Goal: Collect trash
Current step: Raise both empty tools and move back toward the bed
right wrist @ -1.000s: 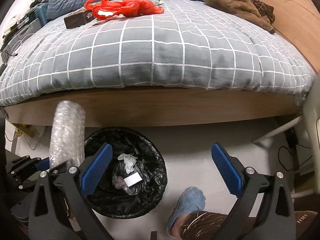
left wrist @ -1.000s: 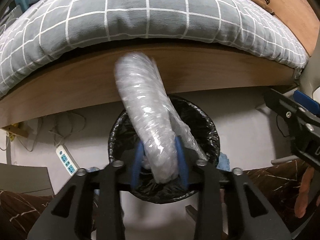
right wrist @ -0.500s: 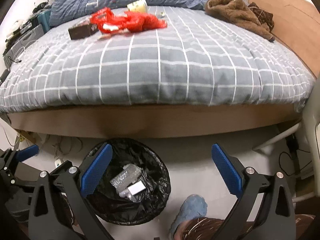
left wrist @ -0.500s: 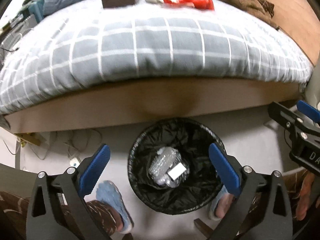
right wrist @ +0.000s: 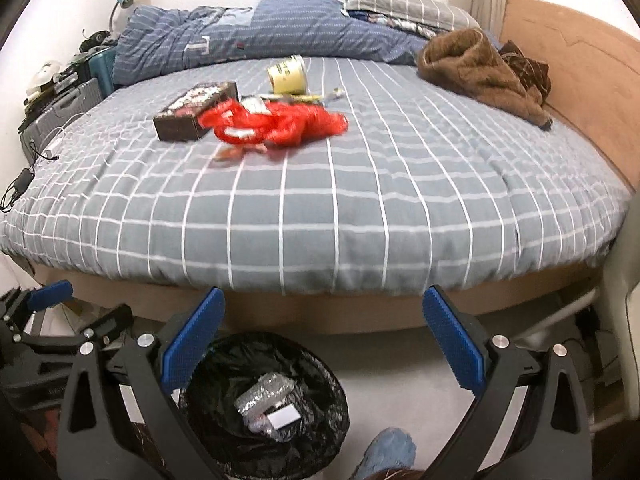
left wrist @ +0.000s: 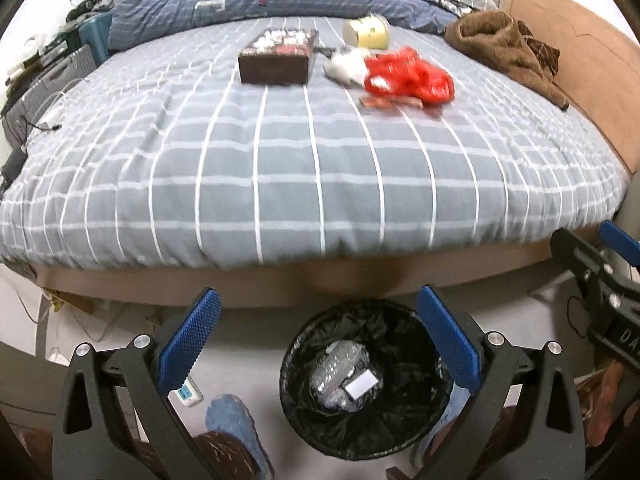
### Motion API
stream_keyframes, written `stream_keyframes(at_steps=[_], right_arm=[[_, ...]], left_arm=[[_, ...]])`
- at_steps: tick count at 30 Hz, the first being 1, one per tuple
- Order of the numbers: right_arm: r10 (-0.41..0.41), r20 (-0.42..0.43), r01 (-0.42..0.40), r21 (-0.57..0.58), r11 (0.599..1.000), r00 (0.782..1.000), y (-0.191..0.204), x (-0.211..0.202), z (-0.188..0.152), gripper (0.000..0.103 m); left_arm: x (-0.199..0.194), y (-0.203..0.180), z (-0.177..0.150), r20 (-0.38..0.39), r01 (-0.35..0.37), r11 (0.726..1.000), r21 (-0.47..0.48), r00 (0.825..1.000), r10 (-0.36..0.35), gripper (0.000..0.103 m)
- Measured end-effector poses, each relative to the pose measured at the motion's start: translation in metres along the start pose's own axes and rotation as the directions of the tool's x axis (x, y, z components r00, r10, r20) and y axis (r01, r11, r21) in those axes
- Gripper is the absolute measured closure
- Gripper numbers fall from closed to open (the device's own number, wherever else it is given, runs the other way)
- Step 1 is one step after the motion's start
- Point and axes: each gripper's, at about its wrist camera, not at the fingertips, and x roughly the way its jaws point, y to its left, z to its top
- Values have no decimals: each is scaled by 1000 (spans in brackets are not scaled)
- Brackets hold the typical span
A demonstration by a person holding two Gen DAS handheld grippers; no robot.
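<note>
My left tool (left wrist: 316, 344) and right tool (right wrist: 324, 346) gape wide, empty, above the bin (left wrist: 362, 390) (bubble wrap (left wrist: 336, 372) inside); bed (left wrist: 320, 168) trash lies ahead.

A brown blanket (right wrist: 484, 72) lies bunched at the bed's (right wrist: 320, 208) far right corner. A rumpled blue duvet (right wrist: 260, 36) runs along its far edge, a striped pillow (right wrist: 404, 8) behind.

The right gripper (right wrist: 323, 344) gapes empty over the floor; the bin (right wrist: 224, 364) holding bubble wrap (right wrist: 262, 394) sits below its left finger; red bag (right wrist: 276, 124) and box (right wrist: 192, 110) lie ahead on the bed (right wrist: 320, 220).
</note>
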Motion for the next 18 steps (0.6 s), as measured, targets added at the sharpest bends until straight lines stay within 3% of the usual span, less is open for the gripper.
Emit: stream_keyframes(at_steps=[10, 18], right_arm=[[14, 21, -13, -7, 1000, 1000, 4, 28, 42, 8], [19, 27, -18, -18, 1000, 999, 8, 64, 78, 8]], left_arm=[[12, 21, 59, 51, -14, 1000, 4, 999, 14, 6], [47, 35, 108, 52, -10, 1000, -9, 999, 11, 6]])
